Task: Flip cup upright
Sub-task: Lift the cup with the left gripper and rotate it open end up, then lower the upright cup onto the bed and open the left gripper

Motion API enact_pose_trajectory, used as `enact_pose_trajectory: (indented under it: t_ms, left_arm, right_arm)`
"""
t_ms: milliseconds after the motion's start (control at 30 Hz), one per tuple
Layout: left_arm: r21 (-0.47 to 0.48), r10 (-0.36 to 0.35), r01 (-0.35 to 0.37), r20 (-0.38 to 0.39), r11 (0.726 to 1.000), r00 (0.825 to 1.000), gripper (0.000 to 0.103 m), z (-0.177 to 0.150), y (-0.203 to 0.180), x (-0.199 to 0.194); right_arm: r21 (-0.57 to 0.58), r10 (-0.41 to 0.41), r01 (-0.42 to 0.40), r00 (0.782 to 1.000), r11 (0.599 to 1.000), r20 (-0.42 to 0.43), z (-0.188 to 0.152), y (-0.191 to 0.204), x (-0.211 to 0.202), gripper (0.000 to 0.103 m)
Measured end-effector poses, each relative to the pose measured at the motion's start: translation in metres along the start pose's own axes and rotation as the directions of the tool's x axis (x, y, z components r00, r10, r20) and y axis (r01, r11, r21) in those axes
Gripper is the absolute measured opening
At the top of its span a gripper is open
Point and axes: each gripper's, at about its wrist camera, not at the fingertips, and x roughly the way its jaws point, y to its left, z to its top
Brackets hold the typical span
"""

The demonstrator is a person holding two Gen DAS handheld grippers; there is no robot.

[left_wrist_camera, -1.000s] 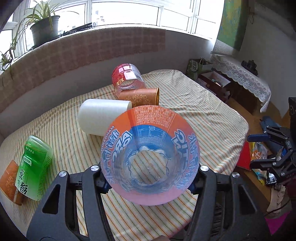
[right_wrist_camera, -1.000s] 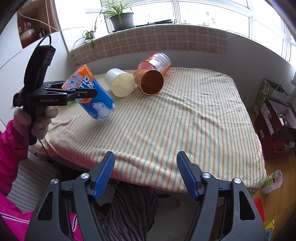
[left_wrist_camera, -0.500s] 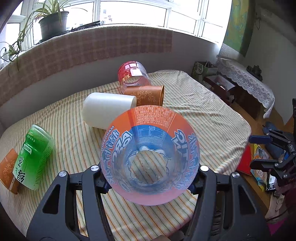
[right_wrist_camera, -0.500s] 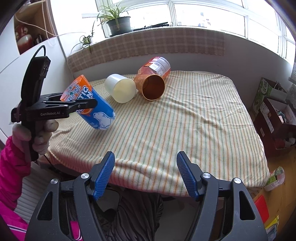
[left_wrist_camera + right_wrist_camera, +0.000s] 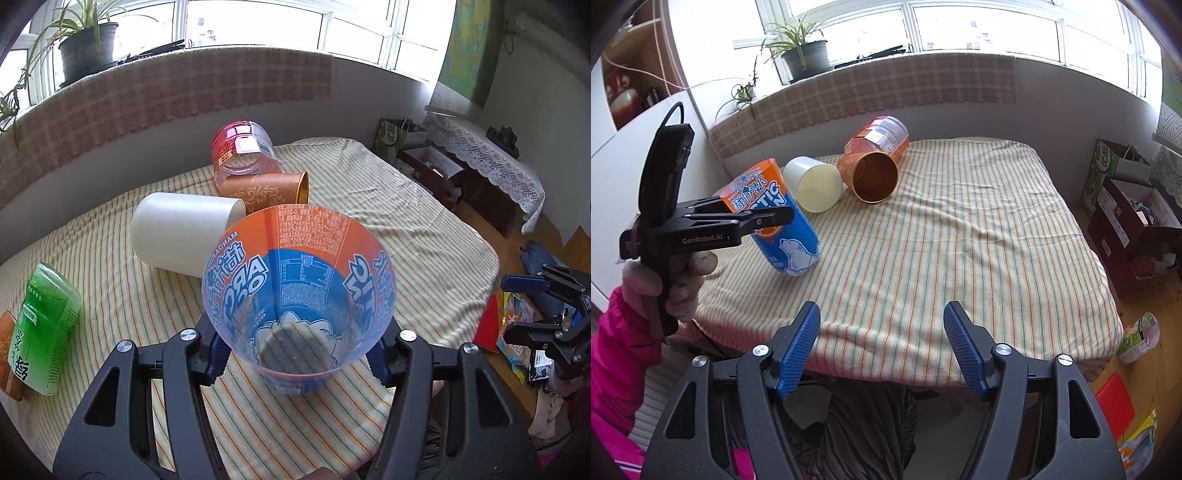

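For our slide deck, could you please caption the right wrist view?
Left gripper holds the blue-and-orange cup tilted over the striped tablecloth; right gripper open.

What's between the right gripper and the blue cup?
Only bare striped cloth, per the right wrist view. The right gripper hangs open off the near edge; the blue cup is held tilted in the left gripper.
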Motion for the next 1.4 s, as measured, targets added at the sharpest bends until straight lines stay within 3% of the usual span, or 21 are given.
enact_pose_trajectory:
  t_ms: [533, 667, 800, 1400]
  left_arm:
    - [-0.062, -0.048, 0.045, -0.047, 0.997, 0.998, 0.068, -0.012, 0.007, 0.012]
    - [-0.068, -0.050, 0.046, -0.062, 0.997, 0.997, 0.077, -0.021, 0.009, 0.014]
    - [-0.071, -0.050, 0.045, -0.065, 0.996, 0.997, 0.077, -0.029, 0.011, 0.011]
    - [-0.100, 0.013, -0.015, -0.019, 0.995, 1.000, 0.079, -0.059, 0.021, -0.049]
  right_arm:
    - [0.021, 0.017, -0.017, 1.000, 1.000, 0.009, 0.001, -0.001, 0.003, 0.069]
    - [0.020, 0.017, -0.017, 1.000, 1.000, 0.009, 0.000, -0.002, 0.002, 0.069]
    - [0.022, 0.020, -0.021, 1.000, 1.000, 0.009, 0.001, -0.001, 0.003, 0.069]
    - [-0.009, 0.036, -0.035, 0.998, 0.999, 0.055, 0.020, 0.021, 0.009, 0.069]
